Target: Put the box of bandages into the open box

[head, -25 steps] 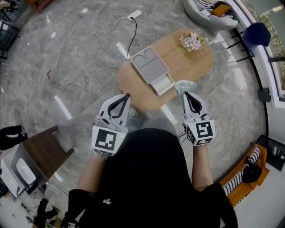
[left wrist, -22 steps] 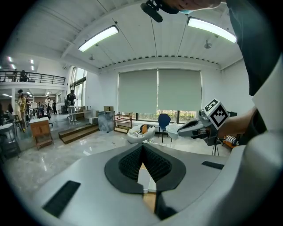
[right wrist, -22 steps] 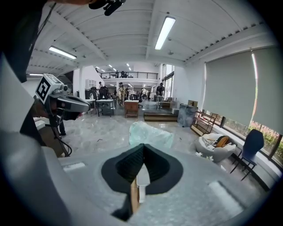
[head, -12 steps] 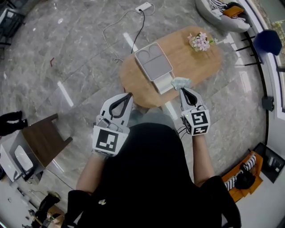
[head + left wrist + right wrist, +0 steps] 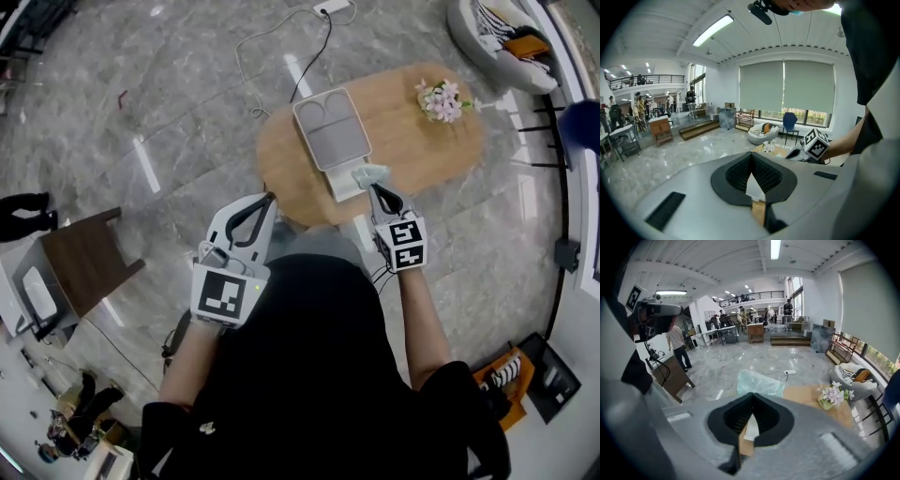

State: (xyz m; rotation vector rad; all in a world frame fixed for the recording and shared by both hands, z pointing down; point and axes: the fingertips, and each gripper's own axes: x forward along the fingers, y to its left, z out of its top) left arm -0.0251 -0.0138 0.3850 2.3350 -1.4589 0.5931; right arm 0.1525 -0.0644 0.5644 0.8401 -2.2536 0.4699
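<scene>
The open box (image 5: 331,136), grey with a white tray at its near end, lies on the oval wooden table (image 5: 422,155). My right gripper (image 5: 371,188) is at the table's near edge, just right of the white tray, and is shut on the pale green box of bandages (image 5: 368,173). In the right gripper view that pale green box (image 5: 759,382) sticks out past the closed tips of the right gripper (image 5: 751,405). My left gripper (image 5: 268,199) hangs shut and holds nothing, off the table's near left edge. Its jaws meet in the left gripper view (image 5: 751,155).
A small vase of pink flowers (image 5: 442,98) stands at the table's right end. A white cable and power strip (image 5: 330,7) lie on the marble floor beyond. A brown side table (image 5: 82,261) stands at the left. The person's dark torso fills the lower head view.
My right gripper has carried the pale green box left and forward, up to the white tray of the open box. The left gripper has barely moved.
</scene>
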